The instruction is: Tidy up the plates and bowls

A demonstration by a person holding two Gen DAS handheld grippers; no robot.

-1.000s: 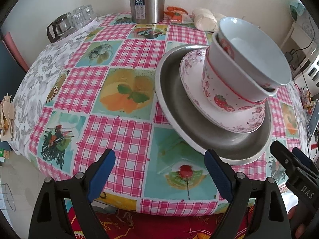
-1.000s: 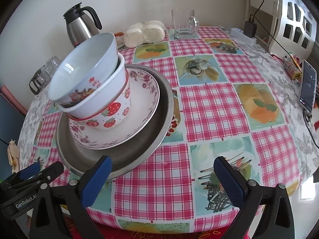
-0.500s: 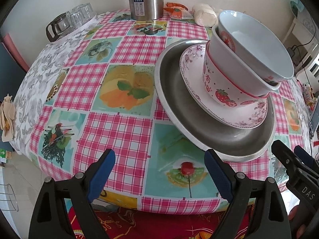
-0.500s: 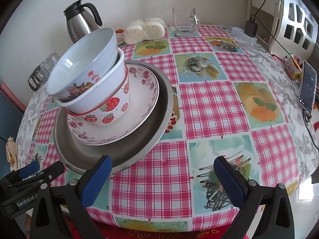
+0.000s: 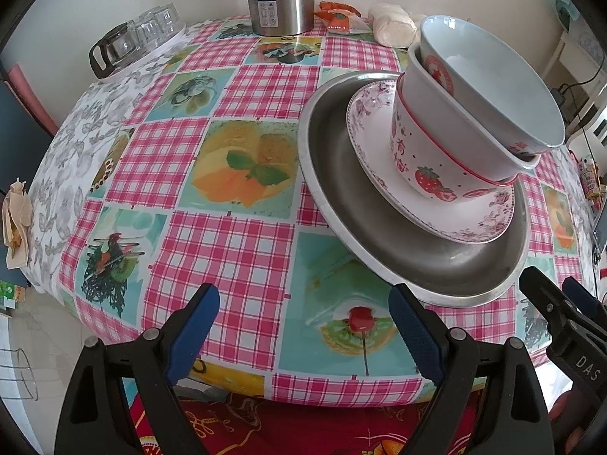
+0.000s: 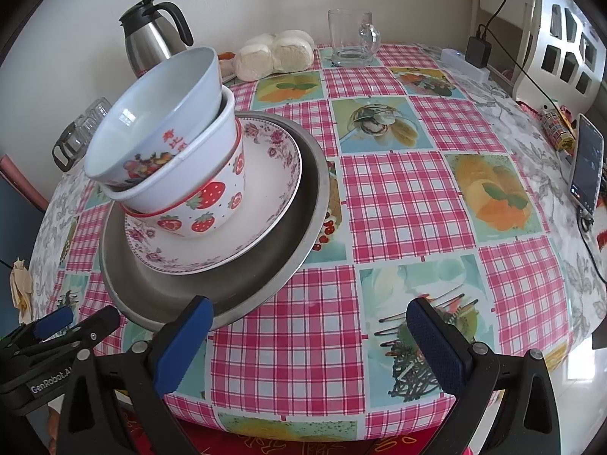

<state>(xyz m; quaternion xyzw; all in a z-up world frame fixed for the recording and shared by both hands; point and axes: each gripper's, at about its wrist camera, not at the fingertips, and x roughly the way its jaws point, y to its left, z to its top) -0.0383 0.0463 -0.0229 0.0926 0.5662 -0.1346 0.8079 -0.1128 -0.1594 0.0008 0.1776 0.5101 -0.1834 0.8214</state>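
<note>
Both grippers hang over the near edge of the table [image 5: 242,250], and each has its blue-padded jaws spread wide with only tablecloth showing between them. From the left wrist camera, the left gripper [image 5: 303,326] points down at the checked cloth, and the stack of dishes sits ahead and to its right: the rim of the steel plate [image 5: 379,227] passes just beyond the tip of the right-hand finger [image 5: 413,326], though I cannot tell whether the two touch. From the right wrist camera, the right gripper [image 6: 307,330] has the same stack ahead and to its left, with the steel plate's [image 6: 265,284] near rim just above the left-hand finger [image 6: 186,337].

The stack is built on the steel plate. On it lies a floral plate [image 6: 265,204], on that a strawberry bowl [image 6: 212,204], and nested inside it a white bowl [image 6: 151,129] with a pale blue inside, which sits tilted rather than level. All of it rests on the table, held by neither gripper. The tip of the other gripper shows at the lower corner of each view.

Against the pictures from a second ago, the grippers' spread is the same, and the stack keeps its order and its lean. The scene sits very slightly lower in the left view; nothing else differs.
</note>
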